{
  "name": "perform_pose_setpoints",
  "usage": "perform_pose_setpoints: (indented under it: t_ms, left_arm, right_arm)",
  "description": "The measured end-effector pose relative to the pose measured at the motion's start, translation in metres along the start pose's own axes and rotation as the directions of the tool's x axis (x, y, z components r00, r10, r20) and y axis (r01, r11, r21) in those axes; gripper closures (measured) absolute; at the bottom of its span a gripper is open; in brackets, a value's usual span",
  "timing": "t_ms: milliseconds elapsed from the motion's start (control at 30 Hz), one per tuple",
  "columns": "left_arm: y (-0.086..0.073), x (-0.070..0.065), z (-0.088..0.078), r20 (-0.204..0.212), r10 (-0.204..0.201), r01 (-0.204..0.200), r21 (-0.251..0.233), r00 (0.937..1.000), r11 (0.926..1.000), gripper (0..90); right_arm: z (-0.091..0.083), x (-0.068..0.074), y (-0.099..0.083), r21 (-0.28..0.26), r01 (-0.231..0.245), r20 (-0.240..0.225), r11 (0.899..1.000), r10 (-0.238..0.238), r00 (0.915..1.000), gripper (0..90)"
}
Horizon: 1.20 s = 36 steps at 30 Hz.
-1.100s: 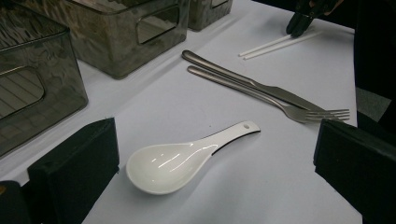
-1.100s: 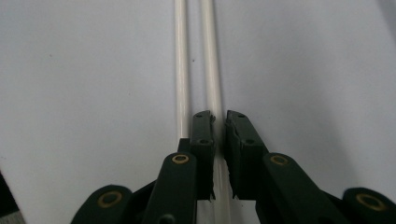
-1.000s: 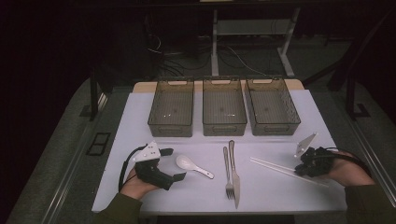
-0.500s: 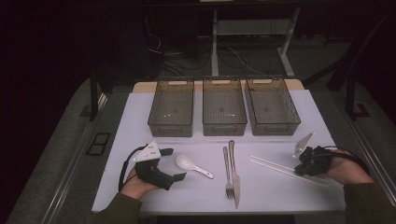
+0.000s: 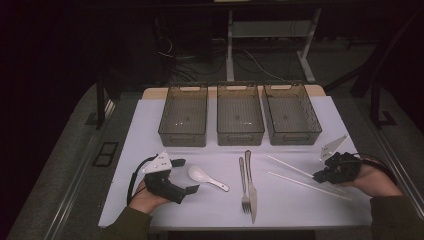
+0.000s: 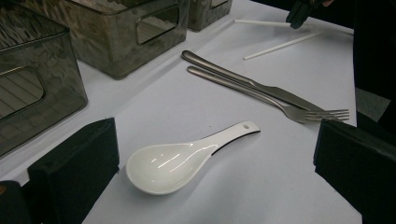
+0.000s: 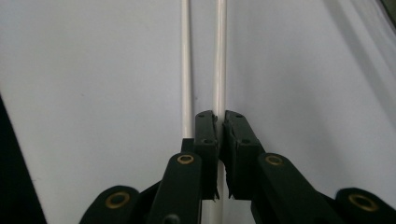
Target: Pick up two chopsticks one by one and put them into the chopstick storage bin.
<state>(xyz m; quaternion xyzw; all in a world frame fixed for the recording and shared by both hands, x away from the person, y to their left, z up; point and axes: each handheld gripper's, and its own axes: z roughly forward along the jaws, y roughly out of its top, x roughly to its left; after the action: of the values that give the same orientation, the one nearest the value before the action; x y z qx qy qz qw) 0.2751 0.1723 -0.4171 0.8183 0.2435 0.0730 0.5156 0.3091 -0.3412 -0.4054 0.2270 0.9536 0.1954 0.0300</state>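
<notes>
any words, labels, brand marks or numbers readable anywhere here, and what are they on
None can be read.
The three smoky clear plastic bins: no label or print.
The white ceramic soup spoon: plain, just a hole in its handle.
The steel fork and steel knife: no stamp legible.
The two white chopsticks, one between the jaws of the right gripper: unmarked.
The left gripper: black, its grey plate blank.

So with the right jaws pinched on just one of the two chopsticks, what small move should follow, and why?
Probably a short lift. The right gripper has its jaws shut on one chopstick, which lies flat on the white table cover; the other chopstick lies just outside them. Raising it slightly would show whether the grip holds before it is carried toward the nearest bin.
</notes>
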Motion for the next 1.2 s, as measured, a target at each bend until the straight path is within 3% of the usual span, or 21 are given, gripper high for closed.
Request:
perform_pose_setpoints:
  t_ms: [100,300,433,800,867,1200]
  left_arm:
    - [0.0,0.0,0.0,-0.001,-0.001,0.001,0.0,1.0,1.0,0.0]
    - [-0.001,0.001,0.001,0.001,-0.006,0.006,0.0,1.0,1.0,0.0]
    - [-0.001,0.0,0.001,0.003,-0.015,0.015,-0.002,0.9999,0.9999,0.0]
    - [-0.001,0.001,0.001,-0.001,-0.017,0.017,-0.001,0.9999,0.9999,0.0]
    - [-0.001,0.001,0.001,-0.003,-0.021,0.021,-0.004,0.9998,0.9998,0.0]
    - [-0.001,0.001,0.001,-0.012,-0.019,0.019,-0.007,0.9997,0.9998,0.0]
  right_arm:
    - [-0.005,0.002,0.001,-0.057,-0.032,-0.019,0.998,0.031,0.9993,84.1]
    - [-0.008,0.003,0.007,-0.094,-0.075,-0.021,0.993,0.073,0.9971,84.1]
    - [-0.012,0.005,0.014,-0.134,-0.116,-0.023,0.984,0.114,0.9932,84.1]
    - [-0.015,0.005,0.034,-0.146,-0.192,-0.012,0.971,0.192,0.9813,84.1]
    - [-0.015,0.004,0.041,-0.16,-0.211,-0.015,0.964,0.211,0.9773,84.1]
    - [-0.012,0.005,0.062,-0.201,-0.234,-0.028,0.951,0.234,0.9719,84.0]
